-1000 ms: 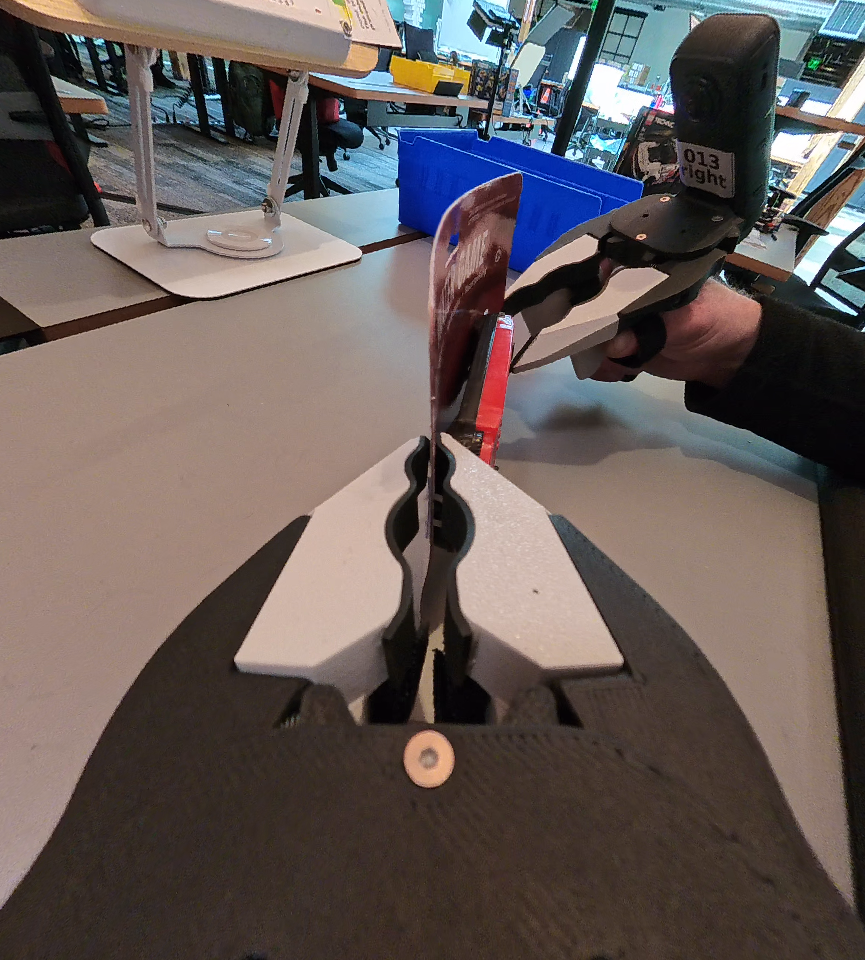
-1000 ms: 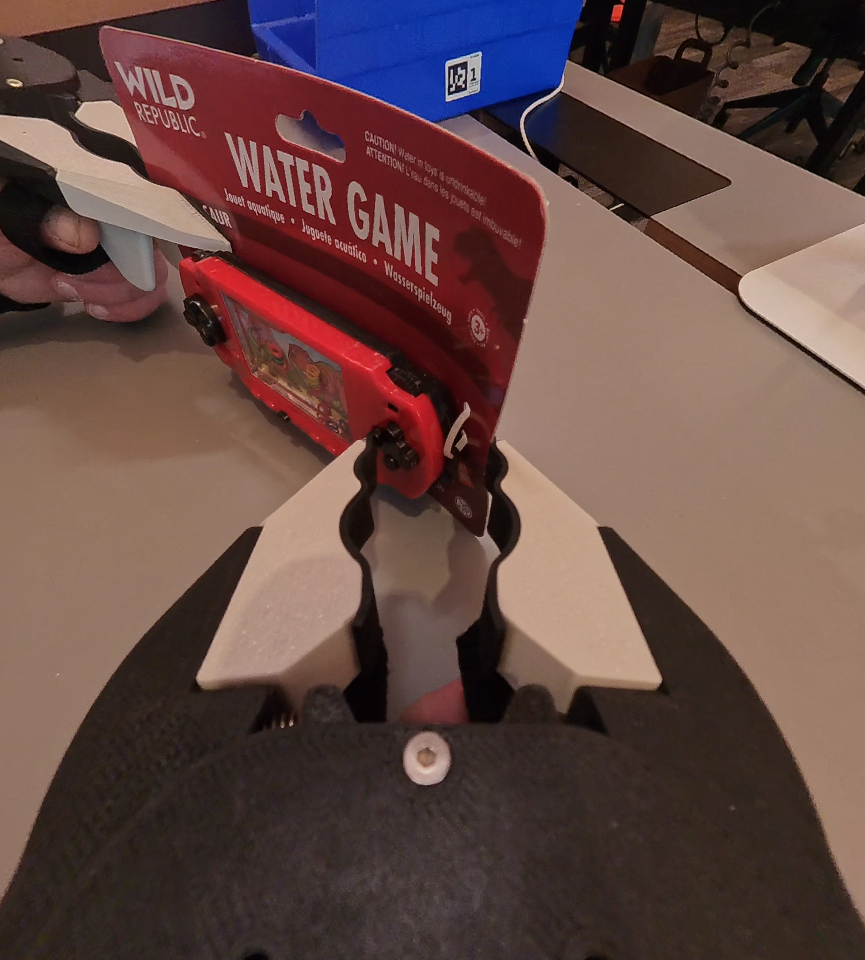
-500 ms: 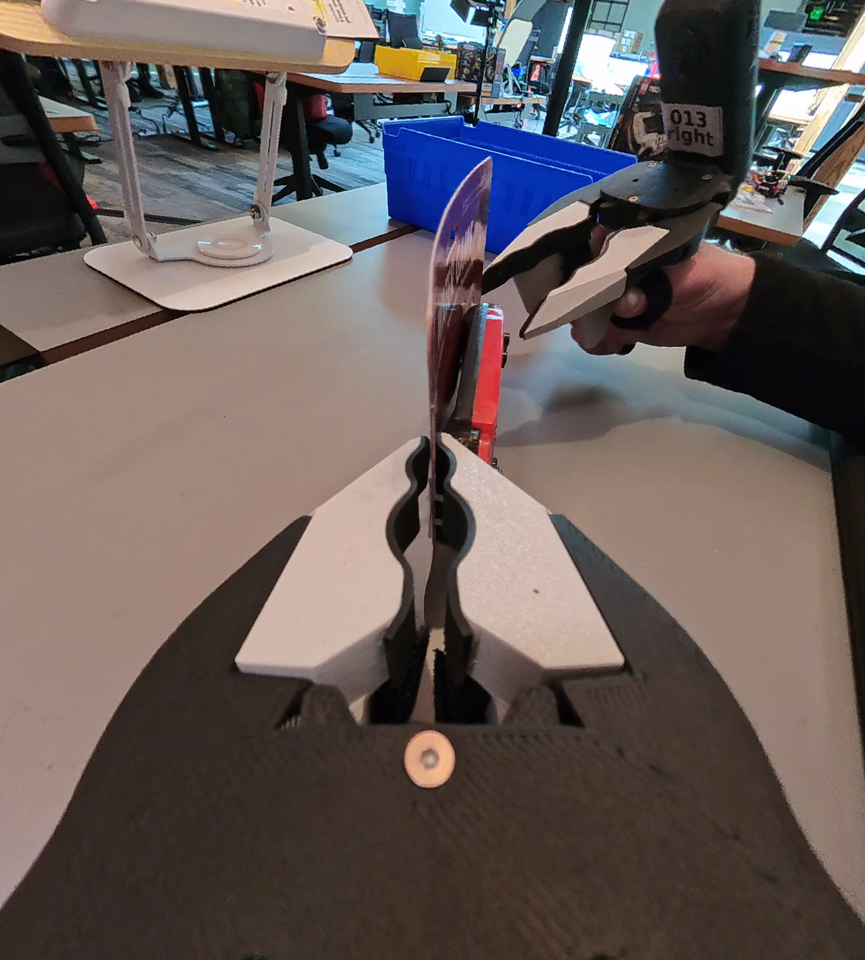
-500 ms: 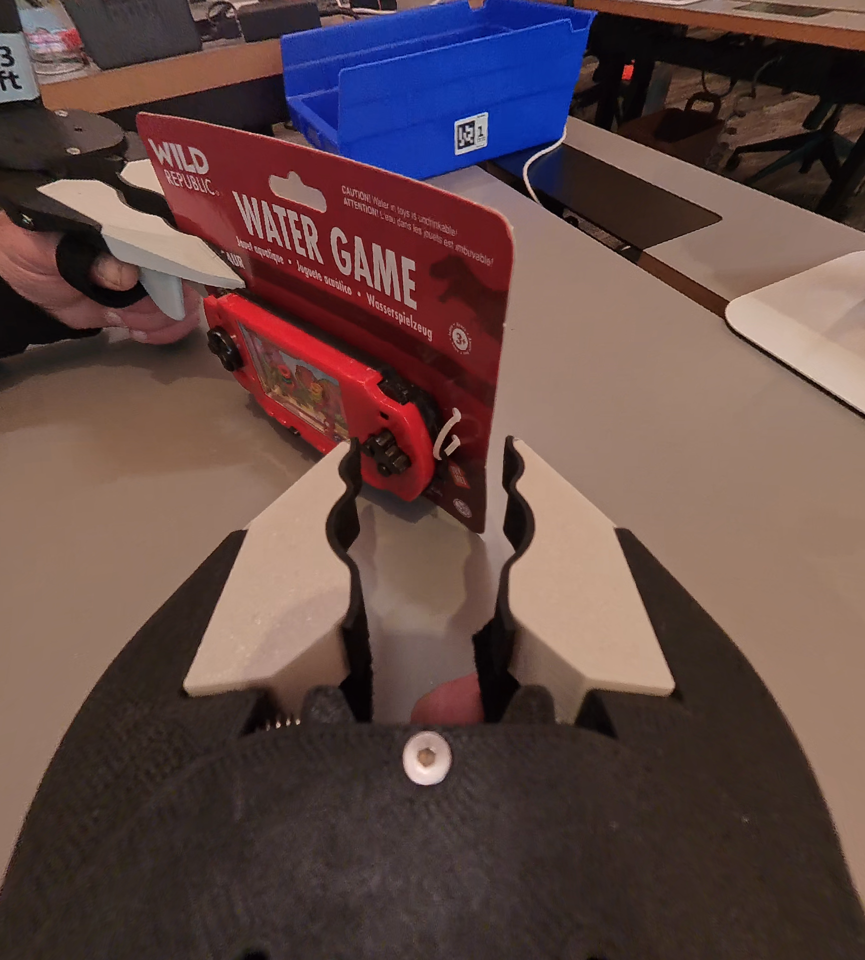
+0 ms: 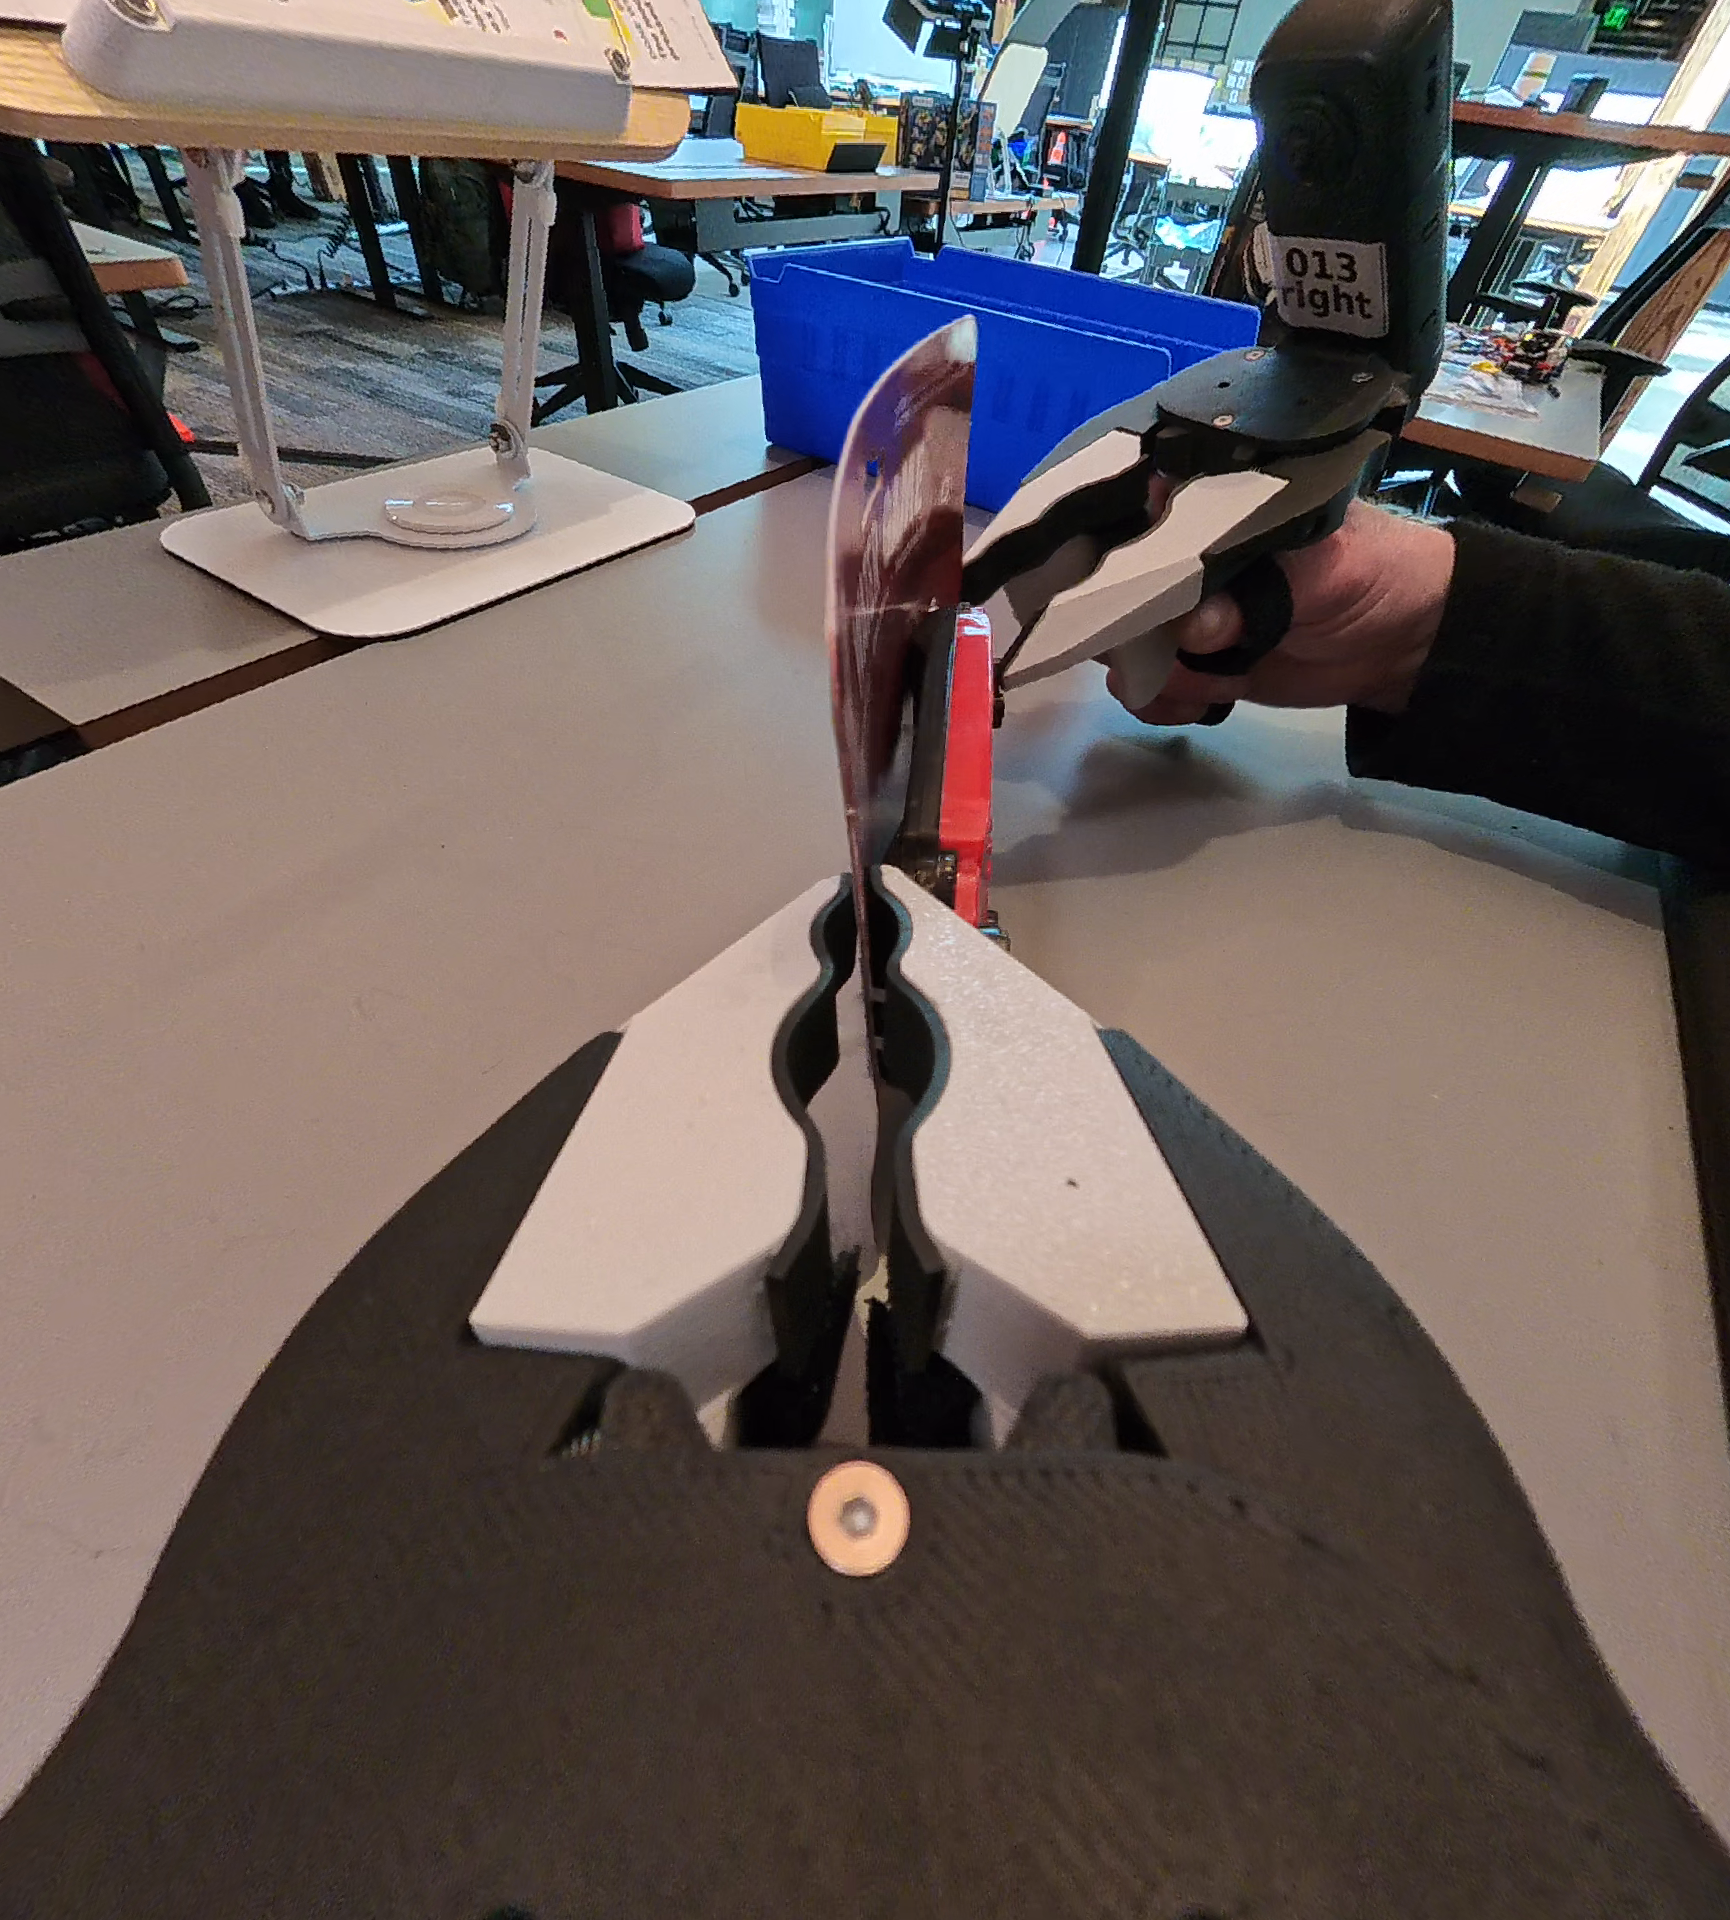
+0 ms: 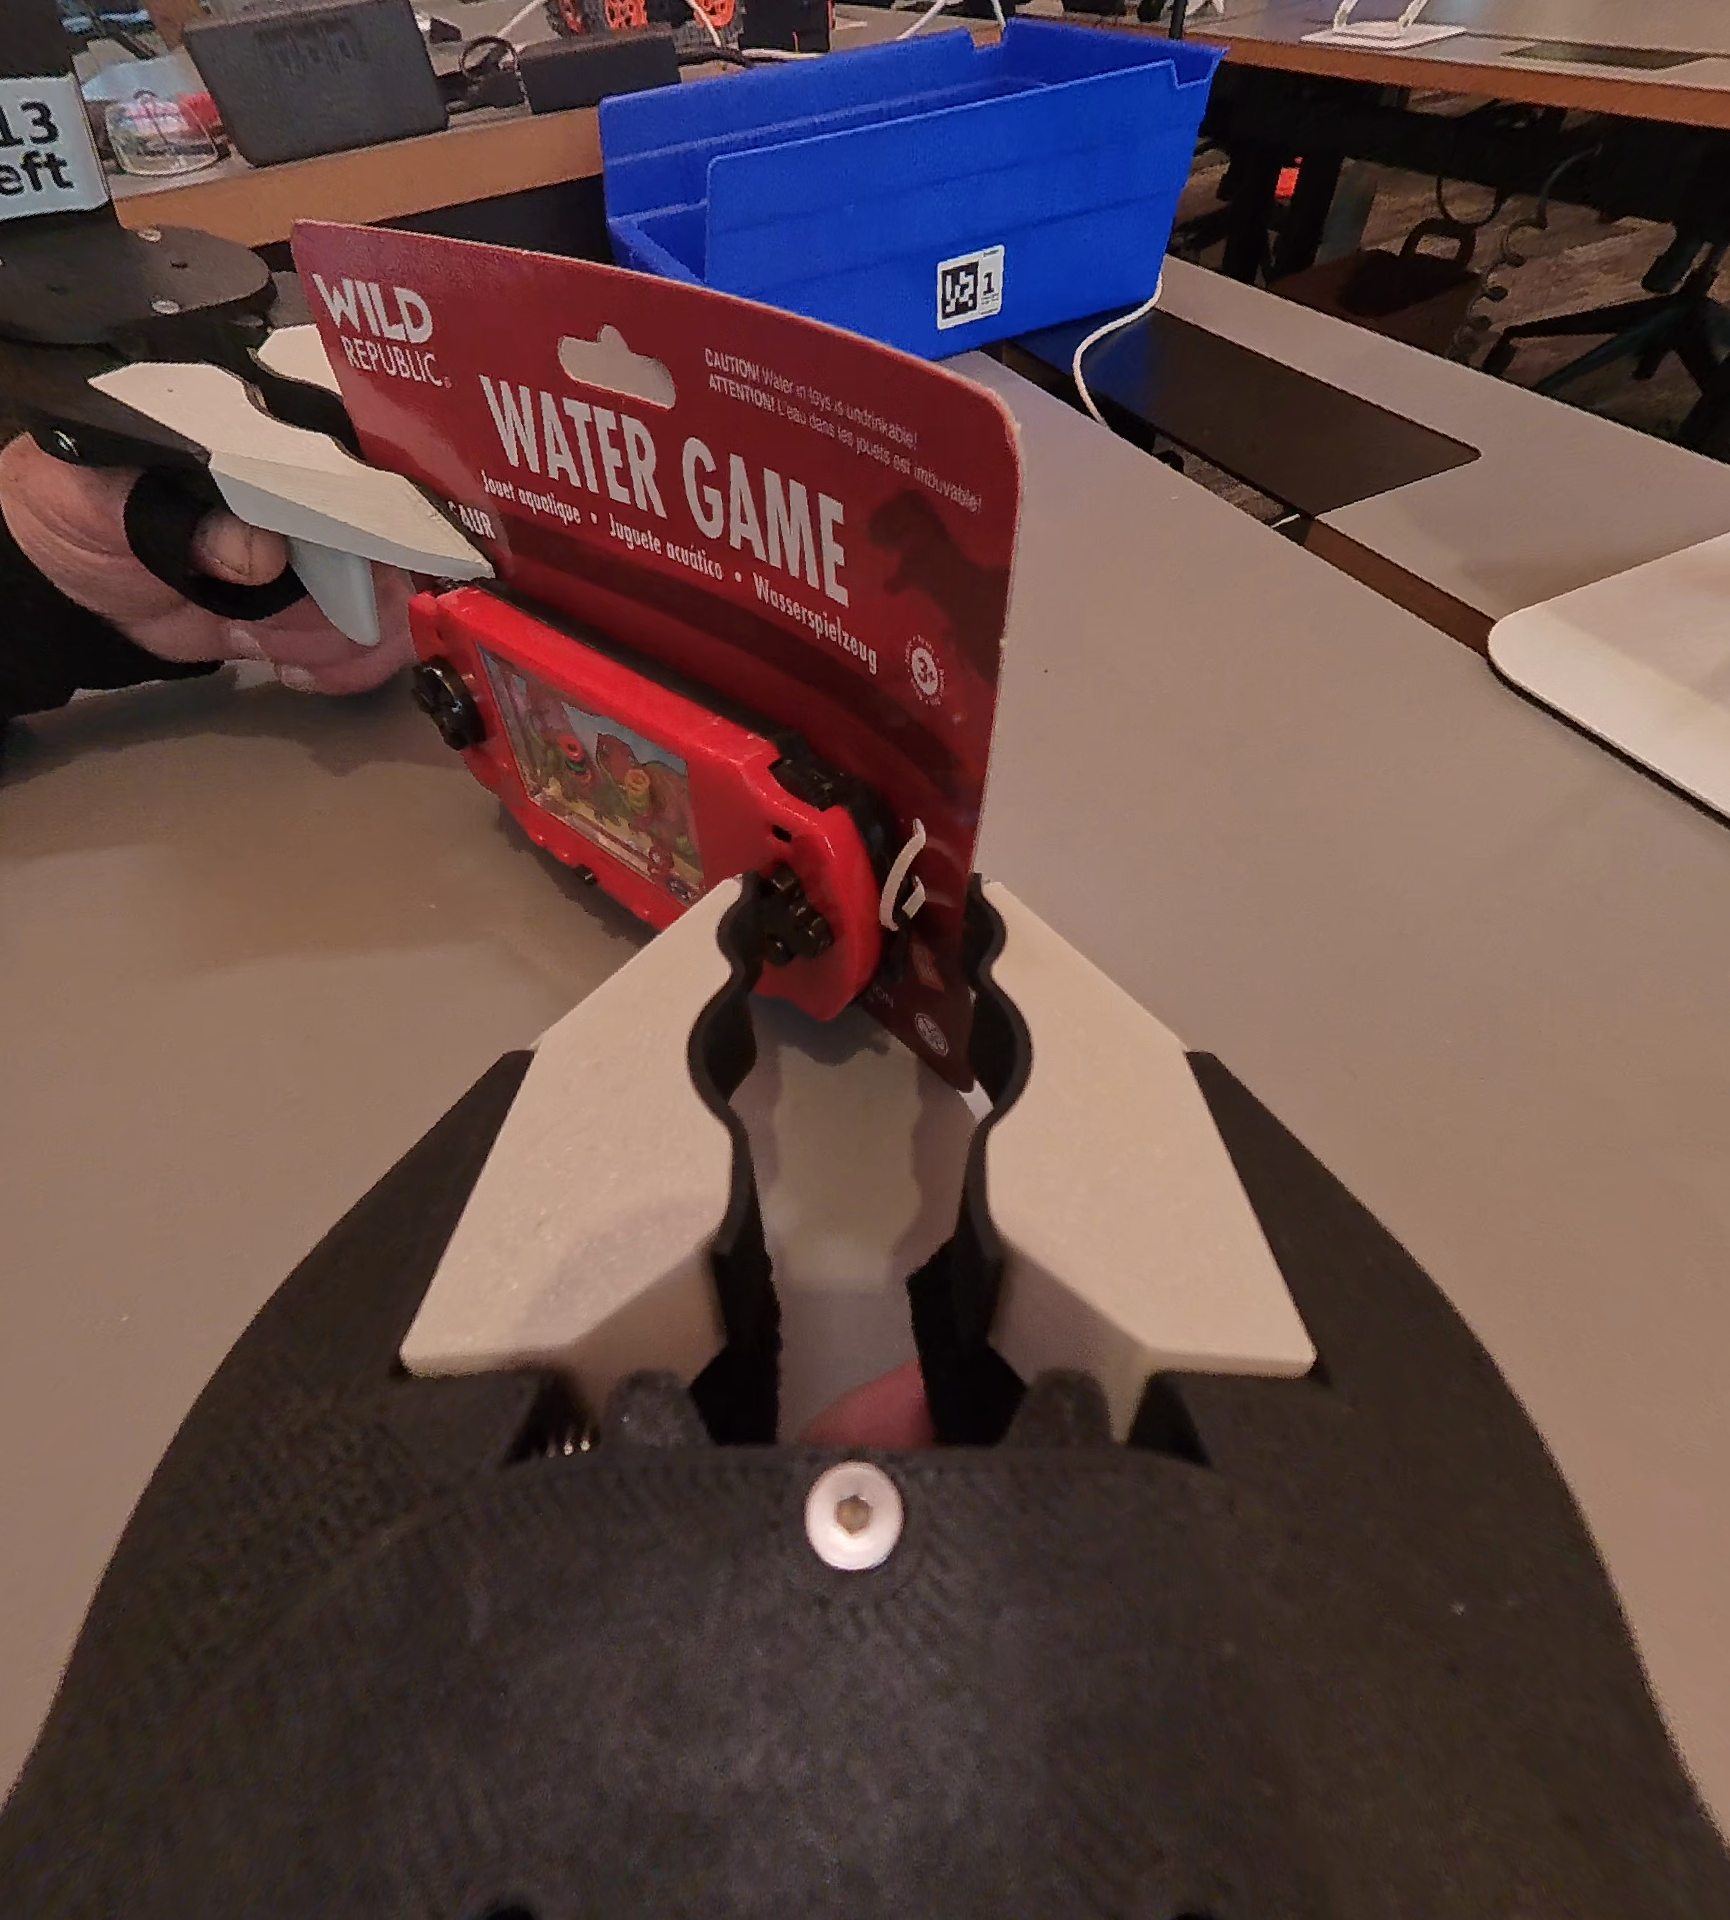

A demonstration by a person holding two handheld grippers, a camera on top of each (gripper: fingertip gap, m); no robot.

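A red backing card [image 6: 684, 488] with a red handheld toy [image 6: 622, 769] tied to it stands upright just above the grey table [image 6: 1256, 935]. My left gripper [image 5: 866, 894] is shut on one side edge of the card [image 5: 897, 520]. It also shows in the right wrist view [image 6: 445, 540], at the card's left end. My right gripper [image 6: 856, 914] is closed around the other end, one finger on the toy's buttons and one behind the card. It shows in the left wrist view [image 5: 986, 623], held by a hand. The toy [image 5: 965, 727] shows edge-on there.
A blue bin [image 6: 923, 177] stands on the table beyond the card; it also shows in the left wrist view [image 5: 944, 343]. A white stand base [image 5: 425, 540] sits at the back left. A black mat [image 6: 1256, 416] and a white cable lie near the bin.
Half a second ago my right gripper was opened and drawn back from the toy. It has moved forward and closed around the toy's end again. My left gripper stays shut on the card.
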